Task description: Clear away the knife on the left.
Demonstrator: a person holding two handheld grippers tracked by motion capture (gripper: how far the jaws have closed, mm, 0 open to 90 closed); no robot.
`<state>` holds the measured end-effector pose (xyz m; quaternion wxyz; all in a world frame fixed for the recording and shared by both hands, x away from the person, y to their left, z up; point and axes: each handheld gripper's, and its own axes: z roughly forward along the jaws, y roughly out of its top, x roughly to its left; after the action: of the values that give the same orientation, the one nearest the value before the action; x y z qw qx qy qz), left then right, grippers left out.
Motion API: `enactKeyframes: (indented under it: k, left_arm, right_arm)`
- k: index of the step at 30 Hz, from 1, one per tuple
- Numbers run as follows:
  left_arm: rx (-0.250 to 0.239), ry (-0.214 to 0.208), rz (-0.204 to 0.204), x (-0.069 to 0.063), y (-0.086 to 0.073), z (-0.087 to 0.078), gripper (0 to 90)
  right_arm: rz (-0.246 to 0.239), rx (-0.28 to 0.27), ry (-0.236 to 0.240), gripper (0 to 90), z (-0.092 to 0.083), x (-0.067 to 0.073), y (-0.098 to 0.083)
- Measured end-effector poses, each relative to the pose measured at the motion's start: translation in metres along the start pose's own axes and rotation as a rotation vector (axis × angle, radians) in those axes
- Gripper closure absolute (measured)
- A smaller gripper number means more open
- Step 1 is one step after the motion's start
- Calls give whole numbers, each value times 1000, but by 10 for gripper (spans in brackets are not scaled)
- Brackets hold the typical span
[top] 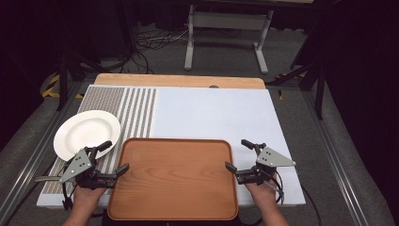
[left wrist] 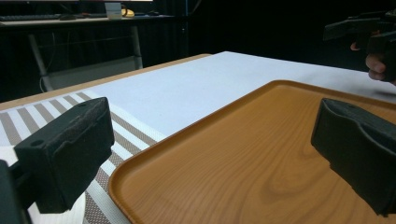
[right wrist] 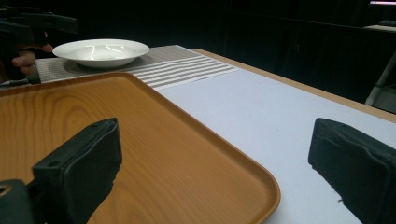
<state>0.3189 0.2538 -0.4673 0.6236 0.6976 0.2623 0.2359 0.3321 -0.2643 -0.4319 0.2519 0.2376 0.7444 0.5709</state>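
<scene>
Nearest the person, a wooden tray (top: pixel 174 181) lies flat on the white mat (top: pixel 211 113), its near edge at the table's front. A hand holds a gripper at each of its short sides.

The left gripper (top: pixel 109 157) sits at the tray's left rim with its jaws spread wide: in the left gripper view one pad (left wrist: pixel 70 149) hangs over the striped cloth (left wrist: pixel 56 109) outside the rim, the other over the tray's (left wrist: pixel 243 154) wood inside it. Neither pad presses on the rim, so nothing is pinched.

The right gripper (top: pixel 239 154) mirrors this at the right rim, also spread. In the right gripper view one pad (right wrist: pixel 81 168) hovers over the tray (right wrist: pixel 140 140) and the other over the bare mat (right wrist: pixel 261 107); the rim runs between them, ungripped.

Farther back on the left, a white plate (top: pixel 87 133) rests on the striped cloth (top: pixel 117 101), just beside the tray's far left corner and close behind the left gripper.

Beyond the mat, the table's wooden far edge (top: pixel 179 81) shows.
</scene>
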Motion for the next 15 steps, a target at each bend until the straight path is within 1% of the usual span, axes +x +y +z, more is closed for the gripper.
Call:
enactKeyframes:
  k: [4,6,9,11,12,15]
  left_arm:
    - [6,-5,1,0,2,-1,1]
    - [13,-18,17,0,4,-1,1]
    - [25,-4,47,-1,7,-1,1]
    - [23,-5,46,0,8,-1,4]
    - [20,-5,36,0,8,-1,4]
    - [28,-14,37,0,8,-1,6]
  right_arm:
    - [-4,2,1,33,0,0,0]
    - [-8,1,4,35,0,1,0]
    - [-6,5,5,37,0,1,0]
    - [-6,6,4,38,1,1,0]
    - [-6,6,4,38,1,1,0]
    - [-5,5,5,38,1,1,0]
